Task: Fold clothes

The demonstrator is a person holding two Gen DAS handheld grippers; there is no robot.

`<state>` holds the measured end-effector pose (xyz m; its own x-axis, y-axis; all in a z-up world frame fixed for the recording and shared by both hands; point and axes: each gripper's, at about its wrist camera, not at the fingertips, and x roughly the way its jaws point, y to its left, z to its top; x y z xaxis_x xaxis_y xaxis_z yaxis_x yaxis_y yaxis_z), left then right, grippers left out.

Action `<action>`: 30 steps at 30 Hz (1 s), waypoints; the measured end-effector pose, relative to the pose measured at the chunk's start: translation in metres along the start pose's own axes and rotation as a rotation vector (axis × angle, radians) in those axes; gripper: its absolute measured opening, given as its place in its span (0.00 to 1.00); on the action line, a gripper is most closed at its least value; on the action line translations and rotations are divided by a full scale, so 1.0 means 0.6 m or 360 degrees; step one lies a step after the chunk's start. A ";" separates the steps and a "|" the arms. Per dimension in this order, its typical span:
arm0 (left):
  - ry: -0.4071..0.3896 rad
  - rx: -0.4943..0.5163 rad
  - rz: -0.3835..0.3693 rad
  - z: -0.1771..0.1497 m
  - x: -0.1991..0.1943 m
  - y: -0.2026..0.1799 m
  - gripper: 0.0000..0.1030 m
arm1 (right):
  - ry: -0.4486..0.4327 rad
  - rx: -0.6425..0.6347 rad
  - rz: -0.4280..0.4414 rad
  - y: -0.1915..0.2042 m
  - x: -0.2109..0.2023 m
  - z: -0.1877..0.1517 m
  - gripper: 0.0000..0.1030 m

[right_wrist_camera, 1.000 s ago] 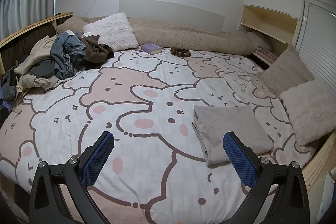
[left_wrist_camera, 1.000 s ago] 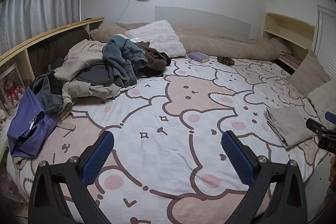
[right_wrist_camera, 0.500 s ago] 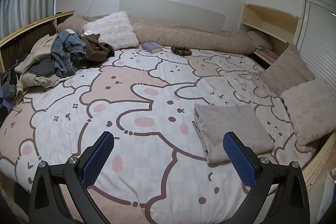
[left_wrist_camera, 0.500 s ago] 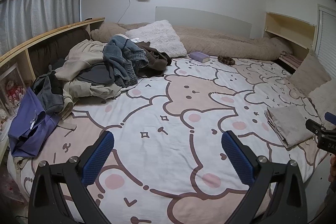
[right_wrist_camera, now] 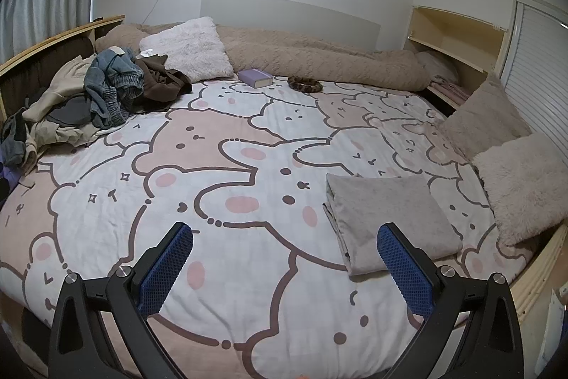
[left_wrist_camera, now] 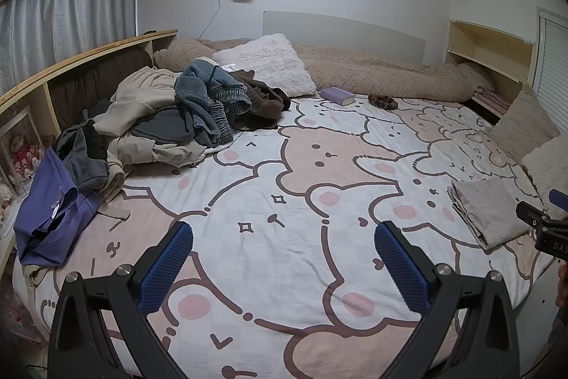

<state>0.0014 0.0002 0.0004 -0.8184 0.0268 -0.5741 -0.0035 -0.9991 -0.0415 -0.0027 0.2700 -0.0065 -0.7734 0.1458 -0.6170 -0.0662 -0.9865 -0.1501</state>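
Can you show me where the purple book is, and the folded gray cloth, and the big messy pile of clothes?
purple book point(right_wrist_camera: 255, 77): right wrist view, on its top cover.
folded gray cloth point(right_wrist_camera: 387, 212): right wrist view, middle of its top layer.
pile of clothes point(left_wrist_camera: 198, 102): left wrist view, on the blue garment on top.

The sheet point(left_wrist_camera: 291, 201) lies bare mid-bed; the clothes pile point(left_wrist_camera: 170, 116) crowds its left, the folded cloth point(right_wrist_camera: 387, 219) and pillows point(right_wrist_camera: 522, 180) its right.
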 end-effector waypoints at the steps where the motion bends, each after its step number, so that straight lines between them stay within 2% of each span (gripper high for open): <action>1: 0.0000 0.0000 0.0000 0.001 0.000 0.000 1.00 | -0.0001 -0.0001 -0.0001 0.000 0.000 0.000 1.00; 24: -0.0009 -0.0002 -0.0008 -0.004 -0.001 0.006 1.00 | -0.0001 -0.0016 -0.0002 0.001 0.000 0.000 1.00; 30: -0.0054 -0.0069 0.0006 -0.004 -0.004 0.036 1.00 | 0.0008 -0.0033 0.0007 0.009 0.005 0.001 1.00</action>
<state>0.0048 -0.0215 -0.0010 -0.8373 0.0210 -0.5464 0.0239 -0.9969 -0.0750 -0.0054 0.2650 -0.0086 -0.7704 0.1420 -0.6216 -0.0496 -0.9853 -0.1636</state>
